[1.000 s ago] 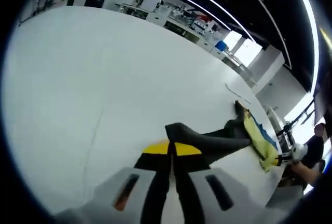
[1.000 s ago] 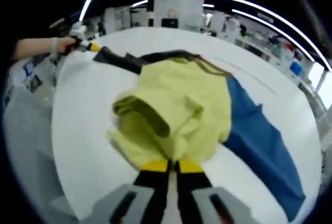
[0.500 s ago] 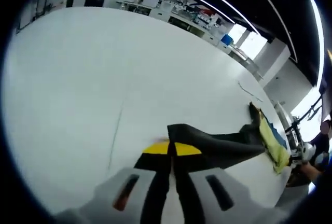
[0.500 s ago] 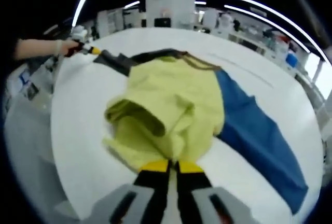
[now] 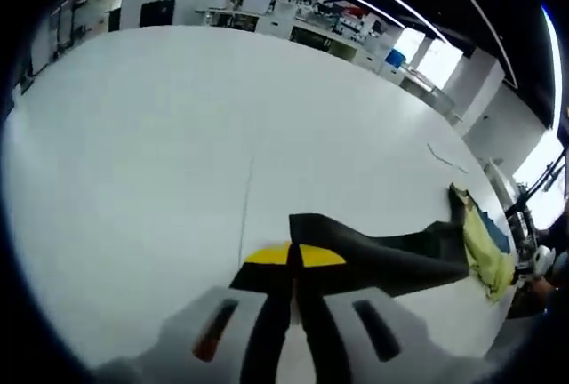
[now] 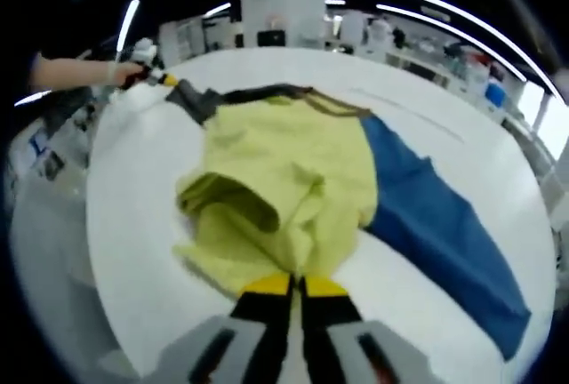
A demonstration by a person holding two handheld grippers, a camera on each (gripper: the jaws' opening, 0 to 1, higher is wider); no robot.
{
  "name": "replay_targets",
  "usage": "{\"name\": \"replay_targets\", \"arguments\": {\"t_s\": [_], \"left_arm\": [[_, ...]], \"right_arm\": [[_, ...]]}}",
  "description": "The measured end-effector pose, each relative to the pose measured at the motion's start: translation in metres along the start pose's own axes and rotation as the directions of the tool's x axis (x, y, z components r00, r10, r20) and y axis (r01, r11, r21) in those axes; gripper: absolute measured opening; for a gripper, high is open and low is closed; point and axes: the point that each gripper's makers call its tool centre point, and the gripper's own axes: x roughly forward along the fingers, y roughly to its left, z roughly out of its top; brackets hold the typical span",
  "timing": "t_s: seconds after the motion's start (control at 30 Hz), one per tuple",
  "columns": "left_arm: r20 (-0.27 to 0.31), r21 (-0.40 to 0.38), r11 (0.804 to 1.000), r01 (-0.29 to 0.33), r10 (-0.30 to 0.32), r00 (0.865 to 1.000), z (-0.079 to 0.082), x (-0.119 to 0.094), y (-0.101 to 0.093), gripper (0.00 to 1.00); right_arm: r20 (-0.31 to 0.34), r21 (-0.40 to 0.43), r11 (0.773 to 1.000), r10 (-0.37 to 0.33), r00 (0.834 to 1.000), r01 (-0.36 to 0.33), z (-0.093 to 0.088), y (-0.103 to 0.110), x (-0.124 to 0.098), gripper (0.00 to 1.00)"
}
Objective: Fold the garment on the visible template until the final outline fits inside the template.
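A wide white table (image 5: 178, 135) took up most of both views, with a lab of benches and strip lights behind it. On it lay the garment (image 6: 293, 180), a jacket-like piece in three colours: a yellow body bunched into folds near the right gripper, a blue sleeve or panel (image 6: 444, 233) spread flat toward the right of the right gripper view, and a dark grey sleeve (image 5: 382, 251) drawn out long toward the far left of that view. In the left gripper view the same grey sleeve ran from the jaws across the table to the yellow and blue heap (image 5: 487, 251) at the table's far edge. A thin line (image 5: 244, 206) marked the tabletop ahead of the left gripper; whether it belonged to the template was too faint to tell.

The left gripper (image 5: 294, 258) had its jaws closed tight on the end of the grey sleeve. In the right gripper view it appeared small at the far left, held in a person's hand (image 6: 120, 71), the sleeve end at its yellow tips. The right gripper (image 6: 294, 284) had its jaws pinched together on the near hem of the yellow fabric.
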Motion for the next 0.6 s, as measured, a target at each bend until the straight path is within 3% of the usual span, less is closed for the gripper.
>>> {"name": "replay_targets", "arguments": {"t_s": [0.33, 0.43, 0.6], "left_arm": [[-0.018, 0.013, 0.998, -0.068, 0.068, 0.998, 0.023, 0.002, 0.019, 0.00], [-0.029, 0.046, 0.995, -0.088, 0.090, 0.996, 0.022, -0.001, 0.022, 0.00], [-0.060, 0.051, 0.991, -0.120, 0.123, 0.991, 0.030, 0.012, 0.032, 0.00]], "right_arm": [[-0.001, 0.011, 1.000, 0.003, 1.000, -0.003, 0.000, 0.001, 0.000, 0.00], [-0.002, 0.011, 1.000, 0.005, 1.000, -0.005, -0.001, 0.001, 0.000, 0.00], [-0.003, 0.016, 1.000, 0.010, 1.000, -0.010, -0.001, 0.001, 0.000, 0.00]]}}
